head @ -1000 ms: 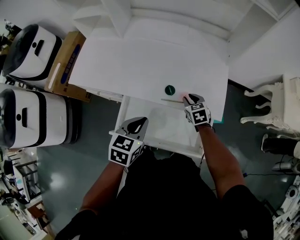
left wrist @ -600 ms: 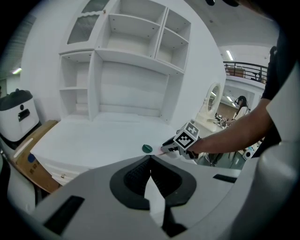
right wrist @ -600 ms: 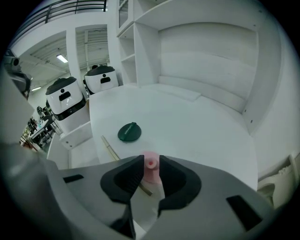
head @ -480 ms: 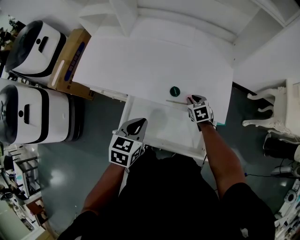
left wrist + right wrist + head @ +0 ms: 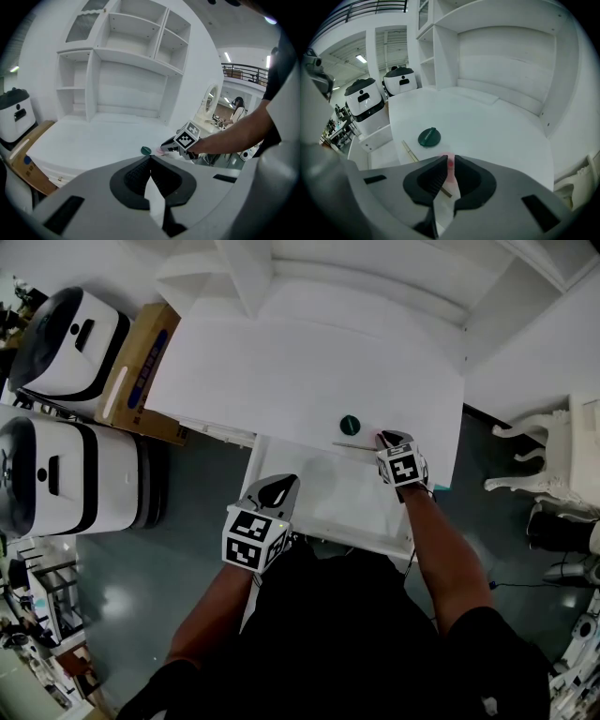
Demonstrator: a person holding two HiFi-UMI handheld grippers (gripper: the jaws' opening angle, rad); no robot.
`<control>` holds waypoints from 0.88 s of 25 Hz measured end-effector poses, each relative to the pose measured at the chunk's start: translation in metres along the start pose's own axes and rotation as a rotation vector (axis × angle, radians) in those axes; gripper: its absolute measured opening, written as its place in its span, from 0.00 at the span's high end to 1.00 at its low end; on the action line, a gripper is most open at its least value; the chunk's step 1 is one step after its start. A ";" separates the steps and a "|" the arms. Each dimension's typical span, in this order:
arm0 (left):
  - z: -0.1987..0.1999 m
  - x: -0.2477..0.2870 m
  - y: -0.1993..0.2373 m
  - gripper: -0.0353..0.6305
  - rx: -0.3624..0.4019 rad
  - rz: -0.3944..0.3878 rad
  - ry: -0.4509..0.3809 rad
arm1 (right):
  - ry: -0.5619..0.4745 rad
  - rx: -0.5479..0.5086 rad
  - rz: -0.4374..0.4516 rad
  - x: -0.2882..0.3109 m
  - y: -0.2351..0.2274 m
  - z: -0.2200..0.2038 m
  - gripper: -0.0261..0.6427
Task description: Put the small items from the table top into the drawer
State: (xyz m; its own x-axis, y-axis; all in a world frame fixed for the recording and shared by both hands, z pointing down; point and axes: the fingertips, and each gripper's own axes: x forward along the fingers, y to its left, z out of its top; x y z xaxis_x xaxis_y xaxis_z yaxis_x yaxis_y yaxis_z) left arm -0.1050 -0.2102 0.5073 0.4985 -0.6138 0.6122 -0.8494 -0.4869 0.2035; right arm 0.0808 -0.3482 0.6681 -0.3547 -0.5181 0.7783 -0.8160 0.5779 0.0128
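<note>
On the white table top (image 5: 281, 362) lie a round dark green lid (image 5: 350, 424), a thin wooden stick (image 5: 353, 445) and a small pink item (image 5: 380, 437) near the front edge. My right gripper (image 5: 386, 437) is down on the pink item (image 5: 450, 165), jaws shut on it, with the lid (image 5: 429, 136) and stick (image 5: 410, 151) just to its left. The open white drawer (image 5: 323, 493) sticks out below the table edge. My left gripper (image 5: 276, 487) hangs over the drawer's front left, shut and holding nothing (image 5: 150, 157); from there I see the right gripper (image 5: 180, 143) and the lid (image 5: 146, 150).
White shelving (image 5: 126, 51) rises at the back of the table. Two white machines with black fronts (image 5: 56, 329) (image 5: 47, 474) and a cardboard box (image 5: 141, 362) stand to the left. A white ornate chair (image 5: 544, 451) stands at the right. The floor is dark grey.
The head camera has shifted a little, so the table sits slightly right in view. The right gripper stays at the pink item; the left gripper has hardly moved.
</note>
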 end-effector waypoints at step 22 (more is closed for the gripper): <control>-0.011 -0.004 -0.020 0.94 0.026 -0.060 -0.007 | -0.187 -0.033 -0.028 -0.088 0.027 0.028 0.87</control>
State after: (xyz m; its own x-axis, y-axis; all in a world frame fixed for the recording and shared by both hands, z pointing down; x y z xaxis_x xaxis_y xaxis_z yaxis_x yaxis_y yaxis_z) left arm -0.0918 -0.1911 0.5087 0.5500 -0.5875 0.5936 -0.8131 -0.5390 0.2199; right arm 0.0774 -0.3049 0.5821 -0.4138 -0.6407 0.6468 -0.8121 0.5809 0.0558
